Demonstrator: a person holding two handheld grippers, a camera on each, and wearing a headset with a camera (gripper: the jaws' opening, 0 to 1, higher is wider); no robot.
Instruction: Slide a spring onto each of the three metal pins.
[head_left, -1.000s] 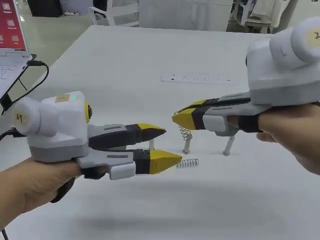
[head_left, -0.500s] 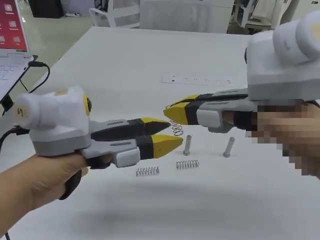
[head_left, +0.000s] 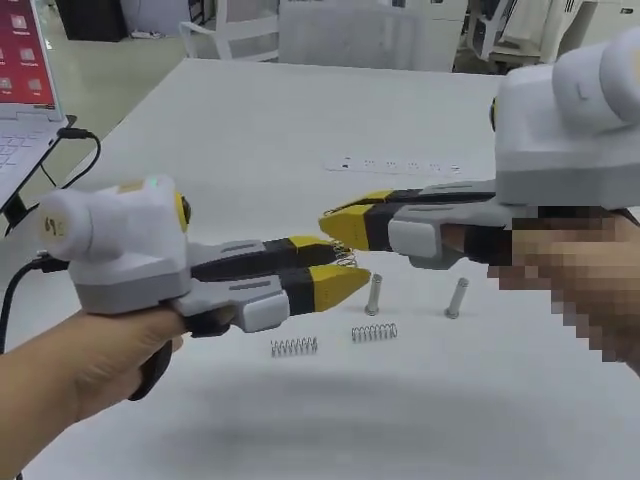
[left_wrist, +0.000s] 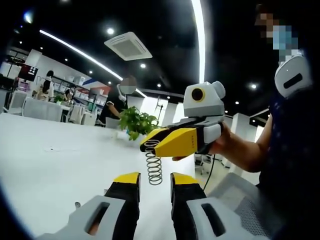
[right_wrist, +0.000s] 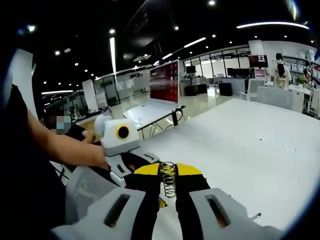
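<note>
Right gripper (head_left: 333, 226) fingers clamp the top of a thin coiled steel spring (left_wrist: 154, 165). Its axis hangs vertical between the parted, empty fingers of the left gripper (left_wrist: 155, 178).

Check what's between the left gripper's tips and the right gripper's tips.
A spring, pinched by the right gripper, hangs down to the open left gripper; the left gripper view shows it.
</note>
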